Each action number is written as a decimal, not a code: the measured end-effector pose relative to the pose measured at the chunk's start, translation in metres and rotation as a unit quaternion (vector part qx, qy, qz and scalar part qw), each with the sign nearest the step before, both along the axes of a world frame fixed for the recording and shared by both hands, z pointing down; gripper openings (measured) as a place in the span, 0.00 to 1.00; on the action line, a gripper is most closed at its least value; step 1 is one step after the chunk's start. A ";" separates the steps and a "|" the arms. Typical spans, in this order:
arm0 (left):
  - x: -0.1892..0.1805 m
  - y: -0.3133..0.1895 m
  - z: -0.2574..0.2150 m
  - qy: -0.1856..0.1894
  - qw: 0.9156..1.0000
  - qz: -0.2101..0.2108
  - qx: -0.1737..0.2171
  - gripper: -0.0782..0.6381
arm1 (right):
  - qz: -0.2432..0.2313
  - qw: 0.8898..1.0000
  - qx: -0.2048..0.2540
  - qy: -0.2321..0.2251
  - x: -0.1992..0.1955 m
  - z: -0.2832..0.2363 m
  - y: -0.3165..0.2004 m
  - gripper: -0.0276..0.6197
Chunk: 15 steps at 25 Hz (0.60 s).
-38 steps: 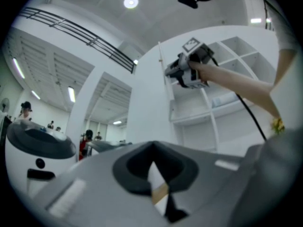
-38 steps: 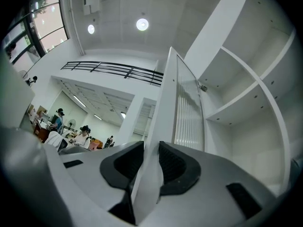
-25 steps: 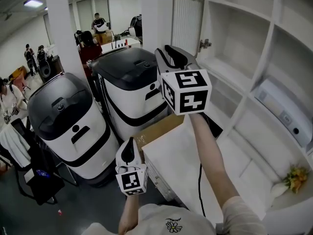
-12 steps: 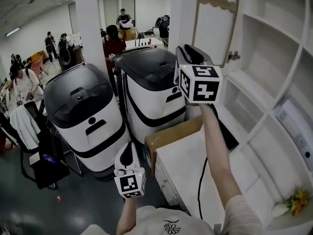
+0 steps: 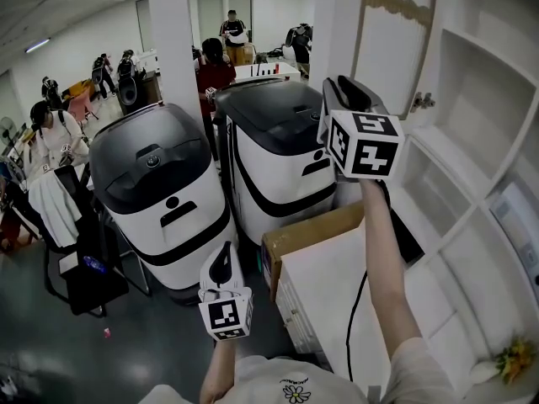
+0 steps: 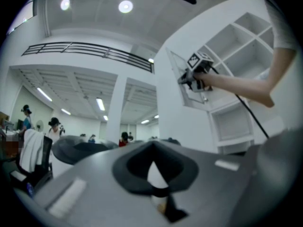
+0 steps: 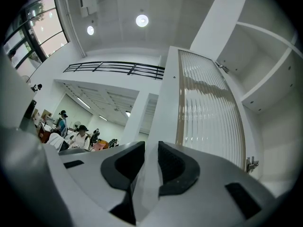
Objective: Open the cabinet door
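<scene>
Since a second ago my right gripper has slid rightward across the head view, and the door's free edge has gone with it. Farthest left, my left gripper (image 5: 222, 259) hangs low in front of my chest, and its pads meet at the tips with nothing between them. Beyond it stand two white rounded machines with dark grey lids (image 5: 160, 183), side by side, and a brown cardboard box (image 5: 307, 230) sits at the foot of the right-hand one. My right gripper (image 5: 347, 91) is raised at arm's length, its jaws clamped on the left edge of the white-framed cabinet door with the ribbed translucent panel (image 5: 396, 49). That door stands swung out from the white open-shelved cabinet (image 5: 472, 116), hung on a metal hinge (image 5: 421, 101) at its right side.
</scene>
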<state>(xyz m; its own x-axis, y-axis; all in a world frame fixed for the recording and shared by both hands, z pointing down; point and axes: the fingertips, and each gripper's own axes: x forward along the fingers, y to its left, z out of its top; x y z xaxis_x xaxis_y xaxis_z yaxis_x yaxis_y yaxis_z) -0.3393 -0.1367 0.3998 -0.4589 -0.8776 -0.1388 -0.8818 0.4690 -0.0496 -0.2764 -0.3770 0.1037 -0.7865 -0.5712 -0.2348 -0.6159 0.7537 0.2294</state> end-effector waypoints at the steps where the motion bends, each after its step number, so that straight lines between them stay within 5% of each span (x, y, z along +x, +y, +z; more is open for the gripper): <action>1: 0.001 0.000 0.001 0.002 1.000 0.001 -0.001 0.12 | -0.001 1.000 0.002 0.001 0.000 0.000 0.000 0.18; 9: 0.013 -0.017 0.002 0.002 0.999 0.040 -0.007 0.12 | -0.038 0.999 0.021 0.021 0.005 0.003 0.023 0.27; 15: 0.051 -0.056 -0.013 -0.010 0.993 0.114 0.010 0.12 | 0.010 0.998 0.057 -0.010 0.073 -0.014 0.039 0.22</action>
